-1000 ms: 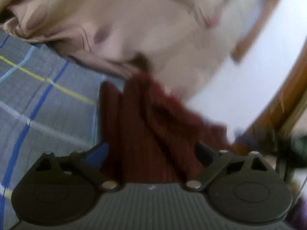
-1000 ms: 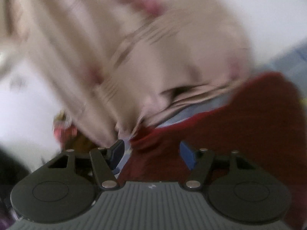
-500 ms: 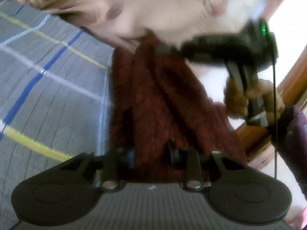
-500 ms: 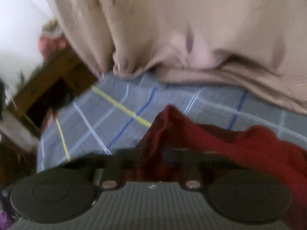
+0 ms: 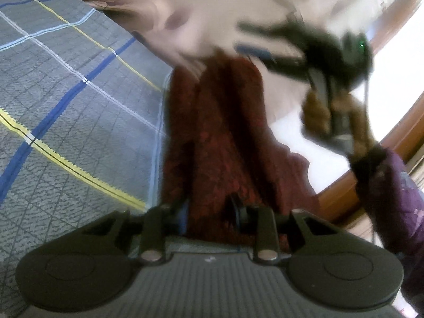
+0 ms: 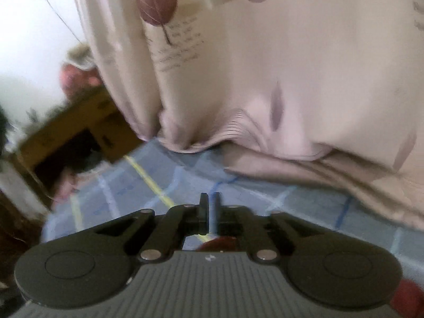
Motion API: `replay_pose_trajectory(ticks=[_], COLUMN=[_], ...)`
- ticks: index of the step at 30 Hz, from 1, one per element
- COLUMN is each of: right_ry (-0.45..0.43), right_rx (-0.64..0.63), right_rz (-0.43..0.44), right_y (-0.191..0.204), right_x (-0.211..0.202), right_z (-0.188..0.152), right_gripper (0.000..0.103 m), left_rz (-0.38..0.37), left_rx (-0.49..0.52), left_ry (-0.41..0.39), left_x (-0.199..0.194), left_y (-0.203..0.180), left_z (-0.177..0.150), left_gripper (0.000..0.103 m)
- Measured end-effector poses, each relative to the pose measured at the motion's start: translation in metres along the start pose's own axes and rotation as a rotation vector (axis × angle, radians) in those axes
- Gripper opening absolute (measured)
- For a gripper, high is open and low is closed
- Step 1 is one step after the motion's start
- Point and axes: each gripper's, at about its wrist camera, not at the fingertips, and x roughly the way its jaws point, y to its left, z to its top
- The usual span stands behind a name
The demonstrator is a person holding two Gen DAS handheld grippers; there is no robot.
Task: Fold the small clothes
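Garment point(image 5: 225, 132), dark red knit, small: lies on the bed's grey checked cover point(image 5: 66, 92), long axis from 6 toward 12 o'clock in the left wrist view, far end under a beige printed quilt point(image 5: 198, 13). Left tongs point(image 5: 210, 216): narrowed, pinching the near hem. Right tongs point(image 6: 209, 208): nearly closed but opening, nothing between them; a red scrap shows just below. Judged nearer: left hand. Right tongs sit at 1 o'clock beyond the garment's far end.
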Motion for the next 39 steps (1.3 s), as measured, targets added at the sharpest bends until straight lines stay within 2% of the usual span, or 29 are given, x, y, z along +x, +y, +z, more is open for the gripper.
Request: replay_pose_trajectory(ticks=[1,2,3,5,6,8,9,10,12,14,16,18,22,25,27,28,30,32,33,36,37,39], right_ry=[0.016,0.037,0.053,0.096,0.134,0.221,0.274,0.308,0.319,0.301,0.189,0.115,0.092,0.059,0.022,0.012,-0.055,-0.224,-0.280,-0.293,-0.287,-0.231], right_rx=[0.013,0.004,-0.023,-0.095,-0.122,-0.180,-0.206,-0.231,-0.246,-0.192,-0.097,-0.022,0.109,0.151,0.127,0.112,0.164,0.255,0.259,0.133,0.044,-0.127], right_rz=[0.034,0.032,0.008,-0.026,-0.050,-0.114,-0.160,-0.199,-0.192,-0.127,0.034,0.118,0.067,0.136,0.075,0.035,-0.043,-0.003,0.021,0.025,-0.020,-0.168], right_y=[0.003,0.007,0.014,0.029,0.035,0.044,0.047,0.047,0.046,0.040,0.031,0.019,-0.029,-0.045,-0.044,-0.046,-0.052,-0.059,-0.056,-0.031,-0.020,-0.007], right_x=[-0.006,-0.011,-0.015,-0.010,-0.005,0.010,0.020,0.028,0.033,0.032,0.018,0.011,0.027,0.034,0.039,0.042,0.035,-0.007,-0.029,-0.093,-0.114,-0.133], right_z=[-0.001,-0.002,-0.003,-0.001,-0.002,-0.007,-0.010,-0.014,-0.020,-0.018,-0.008,-0.002,-0.017,-0.036,-0.041,-0.040,-0.036,-0.037,-0.039,-0.062,-0.079,-0.109], right_gripper=[0.050,0.072,0.103,0.101,0.095,0.072,0.035,0.011,0.013,0.013,0.013,0.012,0.013,0.015,0.022,0.023,0.027,0.028,0.030,0.034,0.041,0.053], left_rz=[0.002,0.005,0.009,0.017,0.021,0.029,0.034,0.039,0.045,0.040,0.032,0.037,0.052,0.067,0.081,0.086,0.095,0.116,0.133,0.101,0.084,0.069], left_rx=[-0.001,0.003,0.011,0.021,0.021,0.028,0.036,0.046,0.068,0.043,0.018,0.025,0.046,0.046,0.052,0.053,0.047,0.069,0.089,0.101,0.121,0.168], left_ry=[-0.003,-0.005,-0.008,-0.013,-0.016,-0.019,-0.019,-0.019,-0.020,-0.028,-0.036,-0.044,-0.059,-0.070,-0.070,-0.071,-0.068,-0.073,-0.089,-0.139,-0.145,-0.152], left_x=[0.000,0.000,0.001,0.001,0.000,0.000,0.000,0.000,0.000,-0.001,-0.002,-0.003,-0.004,-0.006,-0.007,-0.008,-0.012,-0.018,-0.025,-0.041,-0.041,-0.033], left_y=[-0.001,-0.001,-0.003,-0.004,-0.005,-0.006,-0.007,-0.009,-0.011,-0.008,-0.005,-0.006,-0.010,-0.014,-0.017,-0.018,-0.020,-0.024,-0.029,-0.042,-0.050,-0.063], left_z=[-0.001,-0.001,-0.002,-0.004,-0.005,-0.006,-0.006,-0.007,-0.008,-0.009,-0.010,-0.012,-0.017,-0.020,-0.020,-0.020,-0.019,-0.016,-0.013,0.001,0.007,0.016], left_gripper=[0.030,0.030,0.030,0.030,0.030,0.030,0.030,0.030,0.030,0.030,0.030,0.030,0.030,0.030,0.030,0.030,0.030,0.030,0.030,0.030,0.030,0.030])
